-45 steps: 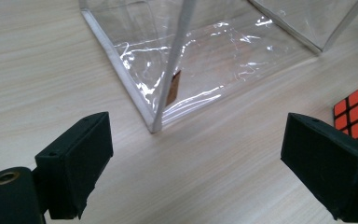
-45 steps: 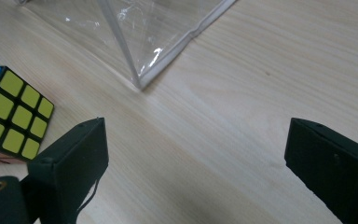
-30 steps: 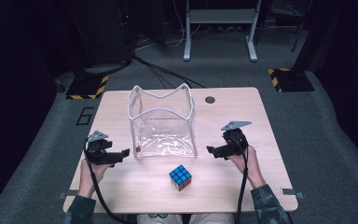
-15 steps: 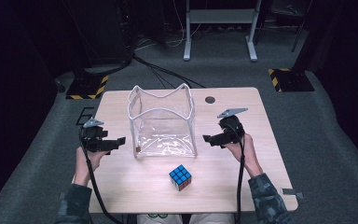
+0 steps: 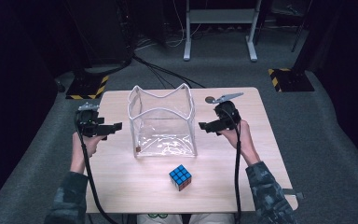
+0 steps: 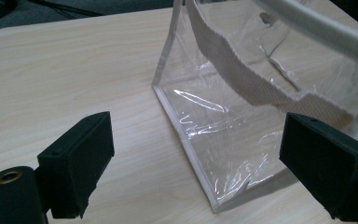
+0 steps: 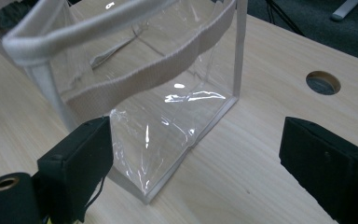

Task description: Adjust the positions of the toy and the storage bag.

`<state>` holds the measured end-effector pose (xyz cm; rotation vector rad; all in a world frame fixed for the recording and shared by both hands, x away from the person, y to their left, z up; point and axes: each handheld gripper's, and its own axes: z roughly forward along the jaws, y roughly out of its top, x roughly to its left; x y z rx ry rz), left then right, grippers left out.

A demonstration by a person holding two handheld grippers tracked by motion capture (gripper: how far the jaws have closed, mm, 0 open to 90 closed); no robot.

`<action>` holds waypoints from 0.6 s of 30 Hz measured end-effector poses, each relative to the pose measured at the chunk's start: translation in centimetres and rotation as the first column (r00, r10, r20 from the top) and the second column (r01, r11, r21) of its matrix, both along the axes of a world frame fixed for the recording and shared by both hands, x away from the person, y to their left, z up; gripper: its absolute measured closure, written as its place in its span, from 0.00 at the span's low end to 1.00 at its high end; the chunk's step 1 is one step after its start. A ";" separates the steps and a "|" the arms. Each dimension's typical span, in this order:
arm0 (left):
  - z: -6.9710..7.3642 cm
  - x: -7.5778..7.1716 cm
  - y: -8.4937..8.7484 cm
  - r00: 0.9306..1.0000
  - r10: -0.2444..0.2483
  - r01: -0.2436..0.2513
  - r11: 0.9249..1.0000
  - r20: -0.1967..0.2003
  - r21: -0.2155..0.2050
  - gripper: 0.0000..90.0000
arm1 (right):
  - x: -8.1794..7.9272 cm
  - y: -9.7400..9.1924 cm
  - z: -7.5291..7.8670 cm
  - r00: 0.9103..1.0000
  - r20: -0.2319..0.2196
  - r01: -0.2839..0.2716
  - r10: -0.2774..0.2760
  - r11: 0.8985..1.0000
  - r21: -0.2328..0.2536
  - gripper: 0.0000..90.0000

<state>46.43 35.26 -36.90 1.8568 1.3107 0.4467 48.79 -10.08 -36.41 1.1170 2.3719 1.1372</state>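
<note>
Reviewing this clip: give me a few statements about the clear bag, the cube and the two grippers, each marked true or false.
1. The clear bag stands upright with its top open. True.
2. The puzzle cube lies inside the bag. False: it sits on the table, in front of the bag.
3. The left gripper is shut on the bag's rim. False: its jaws are open, beside the bag.
4. The right gripper is open and holds nothing. True.

The bag [image 5: 163,122] is glossy clear plastic with woven cloth trim, standing on a matt pale wood-grain table [image 5: 121,186].
</note>
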 end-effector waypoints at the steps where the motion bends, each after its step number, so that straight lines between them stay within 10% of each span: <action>1: 0.2 0.1 0.0 1.000 0.001 -0.001 1.000 -0.001 -0.001 0.11 | 0.2 0.2 0.3 1.000 0.002 0.001 -0.001 1.000 0.000 0.10; 18: 4.2 2.1 -1.0 0.999 -0.003 0.003 1.000 0.048 0.004 0.11 | 1.8 1.6 3.6 0.999 0.034 0.004 -0.005 1.000 0.010 0.13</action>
